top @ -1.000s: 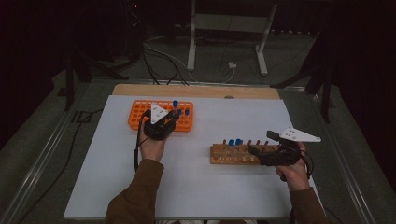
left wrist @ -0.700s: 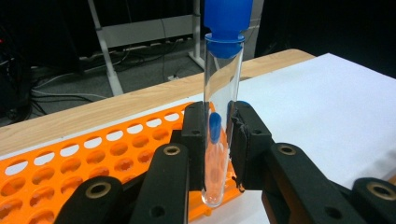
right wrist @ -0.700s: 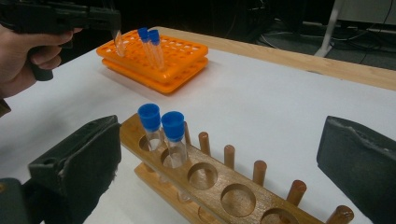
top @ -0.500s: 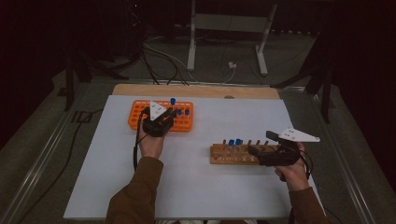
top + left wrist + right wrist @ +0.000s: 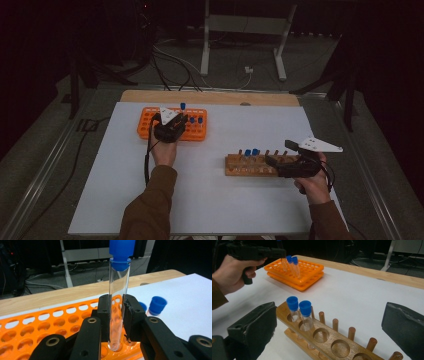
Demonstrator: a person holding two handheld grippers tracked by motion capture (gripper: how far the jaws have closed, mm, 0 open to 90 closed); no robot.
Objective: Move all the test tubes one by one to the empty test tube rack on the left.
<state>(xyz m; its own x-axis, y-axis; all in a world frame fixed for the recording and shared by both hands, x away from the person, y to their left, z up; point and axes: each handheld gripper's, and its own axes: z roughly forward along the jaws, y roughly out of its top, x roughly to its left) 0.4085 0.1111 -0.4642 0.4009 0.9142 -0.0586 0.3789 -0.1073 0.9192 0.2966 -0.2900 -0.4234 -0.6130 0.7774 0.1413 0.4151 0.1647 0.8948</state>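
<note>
A clear test tube (image 5: 119, 277) with a blue cap stands upright between the jaws of my left gripper (image 5: 117, 305), which is shut on it. The tube's rounded bottom sits at a hole in the near row of the orange rack (image 5: 50, 322). In the high view the left gripper (image 5: 176, 122) is over the orange rack (image 5: 148, 120) at the back left. My right gripper (image 5: 329, 327) is open, its jaws standing wide on either side of the wooden rack (image 5: 342, 341). Two blue-capped tubes (image 5: 299, 307) stand in that rack's end holes.
Two more capped tubes (image 5: 157, 305) stand in the orange rack beside the held one. The wooden rack (image 5: 240, 165) lies at the centre right of the white table sheet (image 5: 100, 190). A bare wooden strip (image 5: 210, 97) runs along the far edge. Cables and a stand lie beyond.
My left gripper, with the tube in it, has shifted a little to the left and sunk toward the orange rack. The right gripper has stayed still.
</note>
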